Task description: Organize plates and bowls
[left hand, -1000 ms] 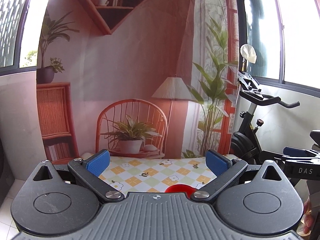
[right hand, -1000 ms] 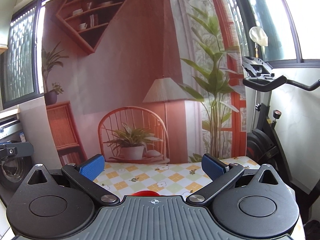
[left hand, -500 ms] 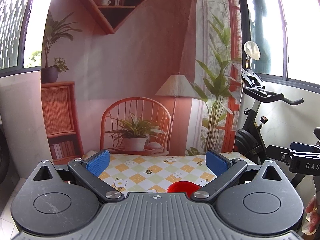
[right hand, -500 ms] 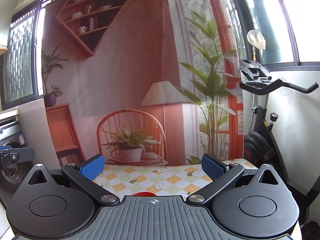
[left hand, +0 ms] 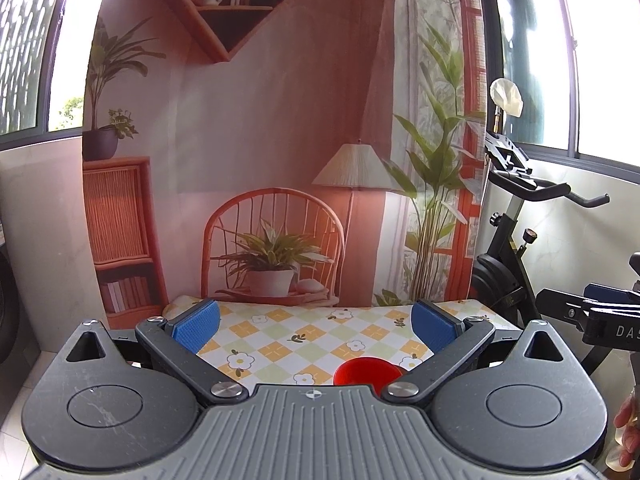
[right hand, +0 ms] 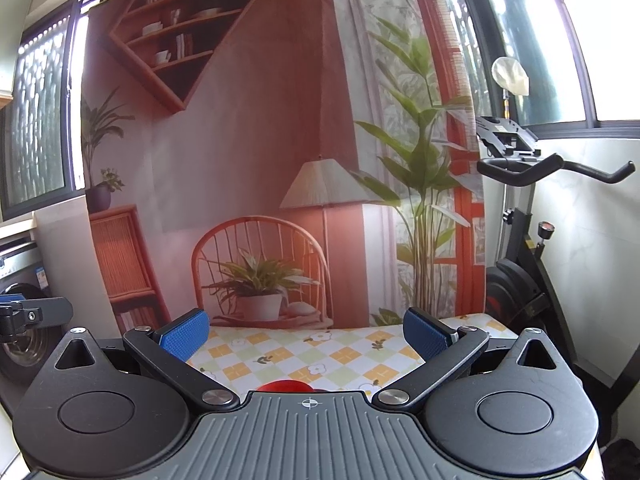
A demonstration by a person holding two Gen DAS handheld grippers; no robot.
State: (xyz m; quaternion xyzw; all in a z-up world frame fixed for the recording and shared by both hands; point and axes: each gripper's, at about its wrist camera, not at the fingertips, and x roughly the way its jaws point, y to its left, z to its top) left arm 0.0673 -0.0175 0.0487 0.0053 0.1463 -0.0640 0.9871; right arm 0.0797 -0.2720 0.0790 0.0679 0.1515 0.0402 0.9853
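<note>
I see both grippers, left point(left hand: 316, 326) and right point(right hand: 306, 334), spread wide, gripping nothing, above the tabletop point(left hand: 280, 344); red bowl point(left hand: 366, 372) below.

A red bowl point(left hand: 367, 371) sits on a tablecloth point(left hand: 280, 344) checked white, yellow and pale green with white flowers.

We see a printed backdrop point(left hand: 280, 120) hung on the far wall: painted shelf, lamp, rattan chair, potted plants. Table point(left hand: 280, 344) in front carries a checkered yellow-green flower-print cloth. Exercise bike point(left hand: 516, 240) stands to the right, beside a pale marble-look wall point(right hand: 592, 240). Dark-framed windows point(left hand: 600, 52) on both sides, bright daylight blowing out. Washing machine point(right hand: 20, 320) at far left in the right wrist view. Pale tiled floor point(left hand: 24, 368).
</note>
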